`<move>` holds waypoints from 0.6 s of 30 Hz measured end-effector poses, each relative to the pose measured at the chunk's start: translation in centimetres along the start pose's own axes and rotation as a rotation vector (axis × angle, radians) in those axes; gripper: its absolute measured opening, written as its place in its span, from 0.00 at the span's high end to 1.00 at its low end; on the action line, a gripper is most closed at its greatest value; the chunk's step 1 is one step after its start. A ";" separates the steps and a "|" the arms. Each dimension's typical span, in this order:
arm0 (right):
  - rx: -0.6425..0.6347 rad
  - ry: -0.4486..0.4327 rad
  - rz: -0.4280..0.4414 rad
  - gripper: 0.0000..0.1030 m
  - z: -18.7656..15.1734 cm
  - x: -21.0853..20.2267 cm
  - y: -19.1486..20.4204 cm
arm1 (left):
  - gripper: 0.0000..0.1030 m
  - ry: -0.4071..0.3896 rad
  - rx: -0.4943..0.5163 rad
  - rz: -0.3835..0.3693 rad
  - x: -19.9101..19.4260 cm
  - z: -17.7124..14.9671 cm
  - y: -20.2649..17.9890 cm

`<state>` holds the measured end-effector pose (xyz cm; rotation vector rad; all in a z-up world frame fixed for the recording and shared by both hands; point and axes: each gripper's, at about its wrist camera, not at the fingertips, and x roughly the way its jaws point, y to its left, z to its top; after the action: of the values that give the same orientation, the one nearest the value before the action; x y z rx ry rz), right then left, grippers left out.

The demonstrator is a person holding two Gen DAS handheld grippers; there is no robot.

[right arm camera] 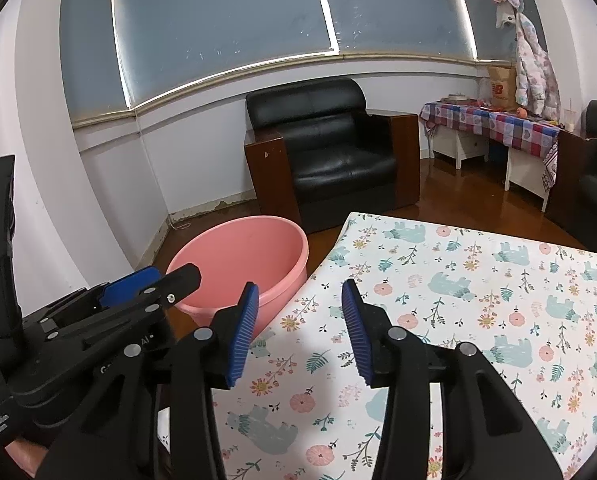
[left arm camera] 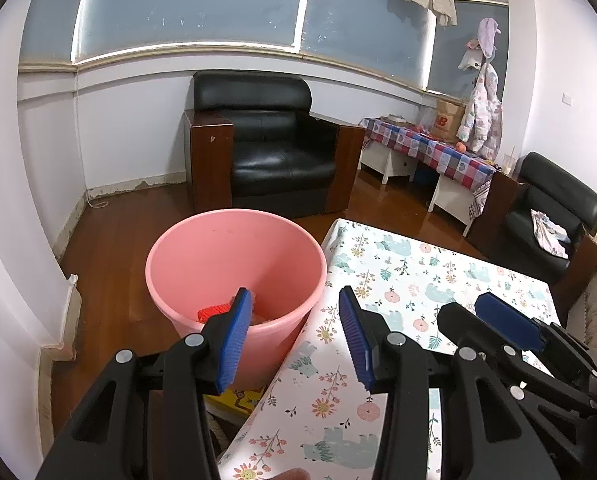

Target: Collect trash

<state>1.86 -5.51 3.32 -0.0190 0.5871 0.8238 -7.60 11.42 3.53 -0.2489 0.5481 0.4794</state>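
Left wrist view: both tools hang above the near edge of the tabletop (left arm camera: 398,276), beside the pink bin (left arm camera: 234,264) on the floor just off the tabletop's left edge. Left tool (left arm camera: 294,336) — jaws apart, nothing between the pads; it looks partly into the bin. Right tool (right arm camera: 298,328) — jaws moderately apart, also empty. Trash: one red, ribbed-looking piece (left arm camera: 214,312) lies at the bottom of the bin, half hidden behind a left finger (what it is I cannot tell; a paler patch beside it may be a second piece, or just bin floor). Judgement on progress: the floral cloth shows no loose litter in either view, so the collecting looks done or nearly so — anything left would have to lie outside these frames. Counts: tools, two; bins, one; visible trash pieces, one certain; items left on the tabletop, zero seen.
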 end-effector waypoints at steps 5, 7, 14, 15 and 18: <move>0.001 -0.001 -0.003 0.55 -0.1 -0.2 0.0 | 0.57 0.003 -0.004 0.002 -0.1 0.0 0.1; 0.002 -0.002 -0.003 0.54 -0.1 -0.3 -0.1 | 0.57 0.004 -0.004 0.003 -0.2 0.0 0.0; 0.003 -0.005 -0.006 0.54 0.0 -0.6 -0.2 | 0.57 0.005 -0.004 0.000 -0.2 -0.1 0.0; 0.004 -0.004 -0.007 0.54 -0.1 -0.6 -0.2 | 0.57 0.005 -0.004 -0.001 -0.3 -0.1 0.0; 0.004 -0.002 -0.010 0.54 0.0 -0.6 -0.2 | 0.57 0.005 -0.002 -0.003 -0.4 0.0 -0.1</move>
<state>1.69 -6.05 3.58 -0.0170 0.5865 0.8129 -7.83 11.24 3.76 -0.2525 0.5523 0.4764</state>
